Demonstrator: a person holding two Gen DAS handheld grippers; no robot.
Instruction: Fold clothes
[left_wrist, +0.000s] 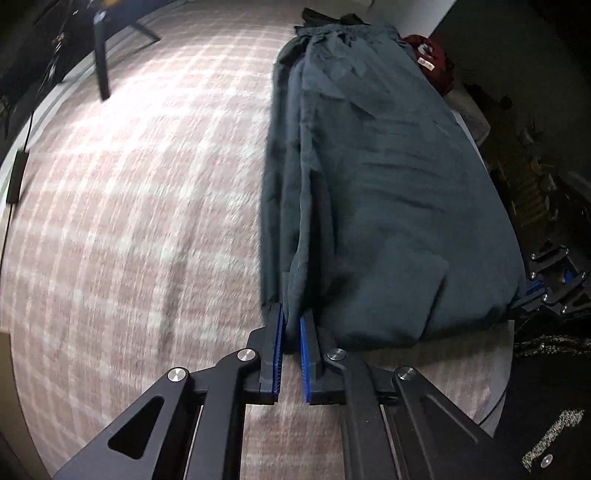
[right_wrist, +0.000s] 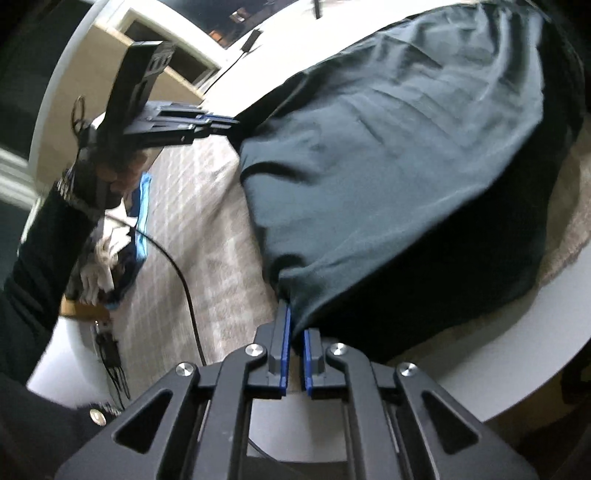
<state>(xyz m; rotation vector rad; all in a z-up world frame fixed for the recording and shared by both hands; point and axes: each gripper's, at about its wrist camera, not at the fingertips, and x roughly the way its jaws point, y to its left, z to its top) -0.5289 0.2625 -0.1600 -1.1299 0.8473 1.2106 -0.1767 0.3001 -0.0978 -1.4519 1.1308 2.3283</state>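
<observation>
Dark teal trousers (left_wrist: 369, 177) lie lengthwise on a pink-checked rug (left_wrist: 129, 203), already doubled leg over leg, waistband at the far end, hems at the near end. Left gripper (left_wrist: 291, 325) is clenched on the near-left hem corner; cloth passes between the blue pads (left_wrist: 279, 350) and is pinched near their tips. Right gripper (right_wrist: 295, 325) is likewise clamped on the opposite hem corner, fabric bunching into a small pucker just above its tips. Both point steeply down, so the pinch takes the edge close to the rug and likely catches all layers at once. Holding the two hem corners apart keeps the bottom edge taut and straight (a slack edge would fold crooked). Judged step: grasp done, lift and carry of the hem toward the waistband next, halving the length. In the right view a hand (right_wrist: 122, 170) carries the left gripper, its cable (right_wrist: 177, 266) trailing across the rug beside the trousers; it might snag. A dark red garment (left_wrist: 430, 62) lies past the waistband, clear of the fold path. Motion blur hides finer detail.
</observation>
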